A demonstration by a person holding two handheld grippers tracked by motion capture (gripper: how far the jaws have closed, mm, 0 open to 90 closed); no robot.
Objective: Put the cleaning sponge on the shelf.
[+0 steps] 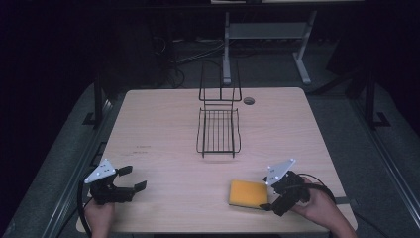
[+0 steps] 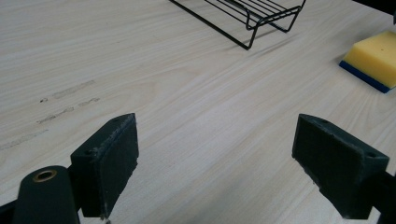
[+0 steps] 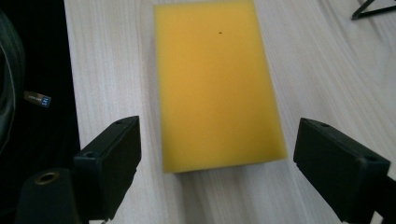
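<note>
A yellow sponge (image 1: 247, 194) with a blue underside lies flat near the table's front right; in the left gripper view the sponge (image 2: 375, 57) sits at the far right. My right gripper (image 1: 268, 194) is open at the sponge's right end. In the right gripper view my right gripper (image 3: 218, 142) has its jaws standing wide on either side of the near end of the sponge (image 3: 215, 84), not touching it. My left gripper (image 1: 132, 178) is open over bare wood at the front left, with nothing between the jaws of my left gripper (image 2: 215, 140).
A black wire rack (image 1: 218, 130) with an upright back stands at the table's middle, and its front edge (image 2: 252, 16) shows in the left gripper view. A cable hole (image 1: 249, 100) lies behind it. The table's front edge (image 1: 208, 230) runs close to both hands.
</note>
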